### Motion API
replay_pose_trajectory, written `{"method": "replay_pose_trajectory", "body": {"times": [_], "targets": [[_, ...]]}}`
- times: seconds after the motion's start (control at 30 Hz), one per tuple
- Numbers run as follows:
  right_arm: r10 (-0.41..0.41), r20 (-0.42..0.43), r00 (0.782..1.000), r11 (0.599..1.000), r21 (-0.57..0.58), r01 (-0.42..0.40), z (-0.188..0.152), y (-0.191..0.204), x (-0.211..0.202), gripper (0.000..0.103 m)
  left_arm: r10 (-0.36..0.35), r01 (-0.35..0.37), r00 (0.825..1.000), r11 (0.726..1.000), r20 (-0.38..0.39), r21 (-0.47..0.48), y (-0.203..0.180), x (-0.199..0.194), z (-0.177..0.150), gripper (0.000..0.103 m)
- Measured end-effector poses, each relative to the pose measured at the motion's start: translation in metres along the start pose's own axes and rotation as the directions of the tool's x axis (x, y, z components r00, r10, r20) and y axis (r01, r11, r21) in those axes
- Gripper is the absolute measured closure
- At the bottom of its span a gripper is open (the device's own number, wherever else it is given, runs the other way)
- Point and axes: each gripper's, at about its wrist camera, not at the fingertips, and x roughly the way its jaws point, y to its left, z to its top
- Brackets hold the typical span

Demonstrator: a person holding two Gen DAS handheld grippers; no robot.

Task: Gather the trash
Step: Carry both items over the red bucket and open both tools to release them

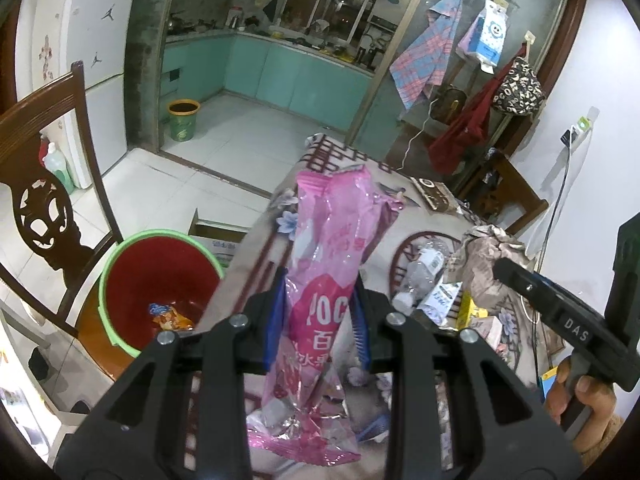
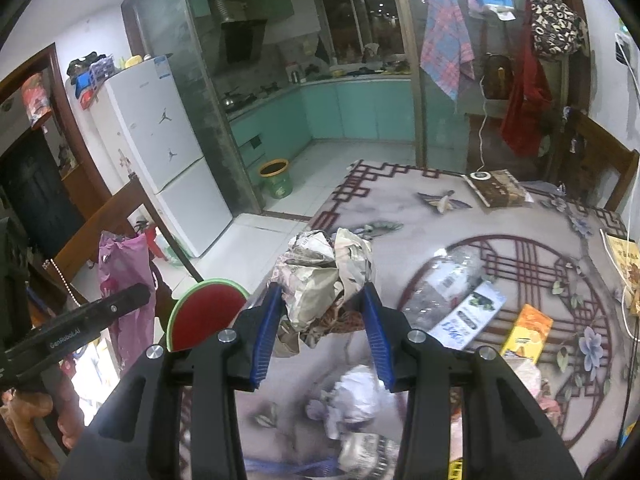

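Note:
My left gripper (image 1: 320, 280) is shut on a long pink snack wrapper (image 1: 336, 240), which stands up between the blue pads over the table's left edge. Down to its left on the floor is a red bin with a green rim (image 1: 152, 236), with an orange-and-blue wrapper (image 1: 170, 316) at the bottom. My right gripper (image 2: 320, 288) is shut on a crumpled newspaper ball (image 2: 320, 268), held above the patterned tablecloth (image 2: 400, 200). The same bin (image 2: 208, 312) shows just left of that gripper. The newspaper ball (image 1: 480, 252) also appears at the right of the left wrist view.
On the table lie a crushed clear bottle (image 2: 448, 276), a blue-and-white box (image 2: 468, 316), a yellow carton (image 2: 528, 332) and crumpled white paper (image 2: 356, 392). A wooden chair (image 1: 40, 200) stands beside the bin. A cardboard box (image 1: 216, 236) sits on the floor behind it.

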Motion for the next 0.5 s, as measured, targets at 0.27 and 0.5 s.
{"method": "replay_pose_trajectory", "body": {"times": [0.27, 0.5], "targets": [[-0.001, -0.017, 1.0, 1.0, -0.01, 0.0, 0.005, 0.036, 0.022, 0.063, 0.001, -0.001, 1.0, 1.0, -0.008, -0.024, 0.046, -0.001, 0.012, 0.074], [-0.006, -0.034, 0.999, 1.0, -0.01, 0.006, 0.006, 0.058, 0.04, 0.063, 0.004, -0.005, 1.0, 0.999, -0.024, -0.046, 0.079, 0.003, 0.02, 0.074]]}}
